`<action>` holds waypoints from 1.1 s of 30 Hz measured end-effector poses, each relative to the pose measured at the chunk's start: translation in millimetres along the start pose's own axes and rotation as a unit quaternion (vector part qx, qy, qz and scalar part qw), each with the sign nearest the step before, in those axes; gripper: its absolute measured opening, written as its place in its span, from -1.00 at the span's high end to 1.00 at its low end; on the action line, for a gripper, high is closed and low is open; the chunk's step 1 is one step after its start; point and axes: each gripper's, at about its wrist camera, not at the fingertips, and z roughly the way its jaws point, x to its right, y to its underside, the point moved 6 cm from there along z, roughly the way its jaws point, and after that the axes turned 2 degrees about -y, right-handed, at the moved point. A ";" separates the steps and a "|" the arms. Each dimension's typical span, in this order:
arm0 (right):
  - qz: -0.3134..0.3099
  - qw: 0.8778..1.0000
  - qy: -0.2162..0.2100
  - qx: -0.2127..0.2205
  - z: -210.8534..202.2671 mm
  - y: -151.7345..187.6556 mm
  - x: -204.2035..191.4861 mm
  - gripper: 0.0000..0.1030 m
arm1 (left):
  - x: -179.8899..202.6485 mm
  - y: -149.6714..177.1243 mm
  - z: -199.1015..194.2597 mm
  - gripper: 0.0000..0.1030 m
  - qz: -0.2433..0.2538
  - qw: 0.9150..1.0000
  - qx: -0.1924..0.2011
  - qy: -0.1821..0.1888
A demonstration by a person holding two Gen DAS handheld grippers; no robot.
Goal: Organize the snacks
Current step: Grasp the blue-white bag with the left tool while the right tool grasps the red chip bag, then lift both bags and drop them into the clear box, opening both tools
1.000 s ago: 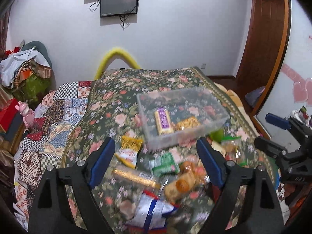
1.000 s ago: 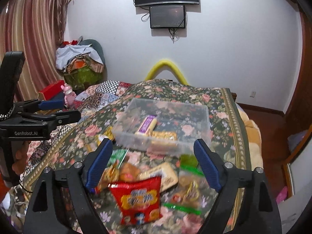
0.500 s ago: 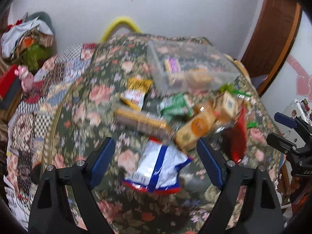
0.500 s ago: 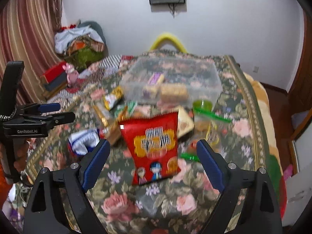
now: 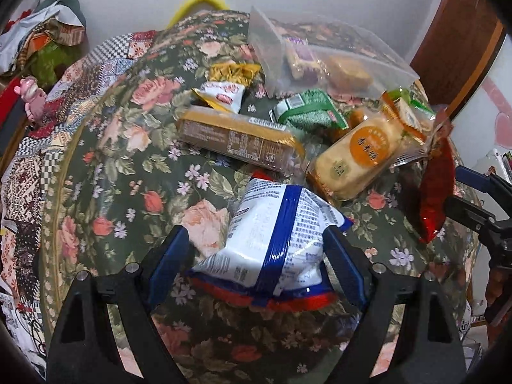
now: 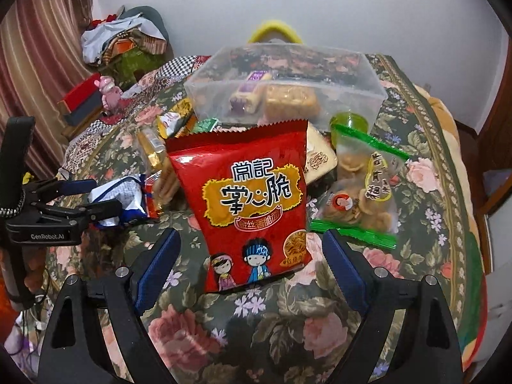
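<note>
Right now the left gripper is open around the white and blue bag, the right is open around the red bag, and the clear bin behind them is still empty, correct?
Not quite. The clear bin is not empty: the right wrist view shows a purple-wrapped snack and a golden-brown one inside. The rest holds: left gripper open around the white and blue bag, right gripper open around the red bag.

Plain white wall (image 6: 368, 9) behind. Striped red-brown curtain (image 6: 41, 73) at left. Dark brown wooden door frame (image 5: 460, 48) at right. Heap of crumpled clothes (image 6: 124, 38) near the curtain. Green floral-patterned bedspread (image 6: 425, 147) beside checkered patchwork quilt (image 5: 38, 147).
</note>
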 end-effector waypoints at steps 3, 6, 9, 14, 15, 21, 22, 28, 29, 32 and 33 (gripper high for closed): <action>0.011 1.000 -0.003 -0.006 6.9 -0.9 4.8 -0.72 | 1.2 0.2 12.0 -0.68 -0.004 1.000 -0.009 0.013; 0.022 1.000 -0.009 -0.012 12.8 -1.3 8.3 -0.72 | 1.4 -0.1 17.2 -0.70 -0.013 0.999 -0.007 0.031; 0.034 0.999 -0.017 -0.018 18.0 -0.7 11.0 -0.72 | 1.3 0.9 20.4 -0.72 -0.020 0.999 -0.004 0.046; 0.050 0.998 -0.034 -0.021 20.6 2.3 13.4 -0.59 | 4.6 3.6 18.4 -0.66 -0.016 0.999 0.005 0.046; 0.050 0.998 -0.037 -0.022 21.5 1.3 12.5 -0.40 | 7.0 4.2 17.6 -0.54 -0.013 0.999 0.006 0.051; 0.037 0.999 -0.030 -0.010 12.9 -0.5 10.1 -0.26 | 16.0 5.0 11.2 -0.31 -0.006 0.999 0.012 0.045; 0.037 0.999 -0.029 -0.007 11.7 -1.6 10.3 -0.26 | 16.7 4.9 10.1 -0.28 -0.004 0.999 0.014 0.041; 0.032 0.999 -0.025 0.014 -5.3 -3.0 11.9 -0.26 | 21.4 6.8 -7.8 -0.22 0.007 0.999 0.027 0.027; 0.032 0.999 -0.025 0.017 -8.3 -3.5 12.6 -0.26 | 22.0 5.9 -14.4 -0.22 0.011 0.999 0.034 0.024; 0.030 0.999 -0.022 0.028 -17.1 -7.2 14.5 -0.26 | 21.1 1.5 -31.7 -0.22 0.012 0.998 0.052 0.020; 0.030 0.999 -0.021 0.032 -20.5 -8.2 15.7 -0.26 | 20.2 -1.2 -38.8 -0.22 0.011 0.998 0.059 0.019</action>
